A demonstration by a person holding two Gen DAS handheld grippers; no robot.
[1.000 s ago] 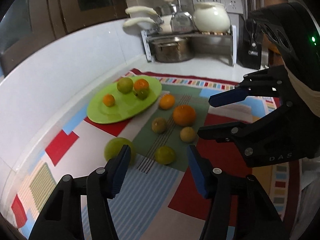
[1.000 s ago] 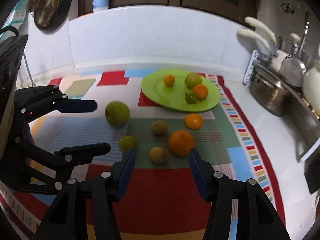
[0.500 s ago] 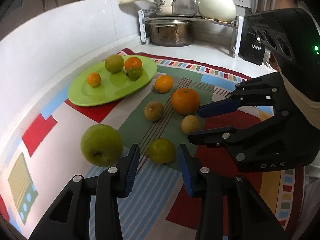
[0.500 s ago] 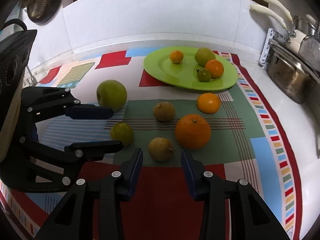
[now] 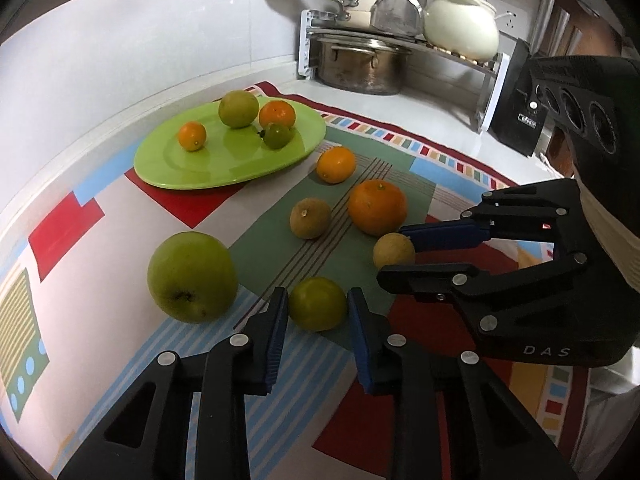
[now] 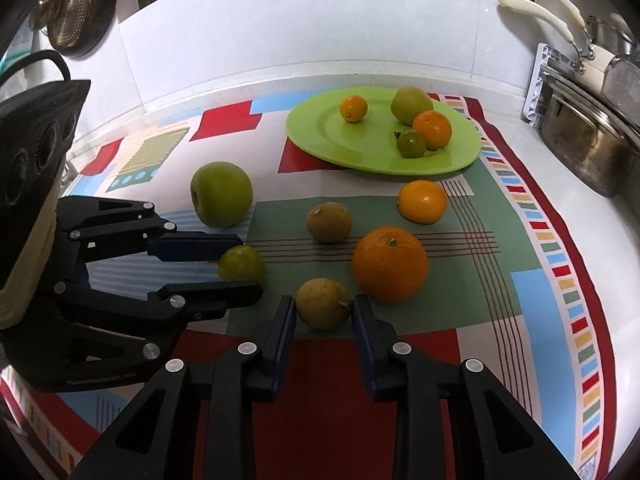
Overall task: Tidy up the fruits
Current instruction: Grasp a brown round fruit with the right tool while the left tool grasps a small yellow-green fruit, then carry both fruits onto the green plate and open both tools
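Note:
A green plate (image 5: 192,168) (image 6: 320,132) holds several small fruits at the back of a patterned mat. Loose on the mat lie a big green apple (image 5: 192,276) (image 6: 221,193), a large orange (image 5: 377,207) (image 6: 390,264), a small orange (image 5: 336,165) (image 6: 422,201) and a brown fruit (image 5: 310,218) (image 6: 329,222). My left gripper (image 5: 318,312) (image 6: 240,266) is open, its fingers on either side of a small green fruit (image 5: 317,309) (image 6: 241,263). My right gripper (image 6: 324,314) (image 5: 396,250) is open around a small brown fruit (image 6: 323,307) (image 5: 393,250).
A rack with steel pots (image 5: 360,68) (image 6: 588,148), a white pot (image 5: 460,24) and a black appliance (image 5: 520,120) stand at the back right. A white tiled wall (image 6: 280,28) runs behind the mat. A strainer (image 6: 76,12) hangs at the left.
Both grippers have moved forward and down to the mat and narrowed. The left now straddles the small green fruit, the right the small brown fruit.

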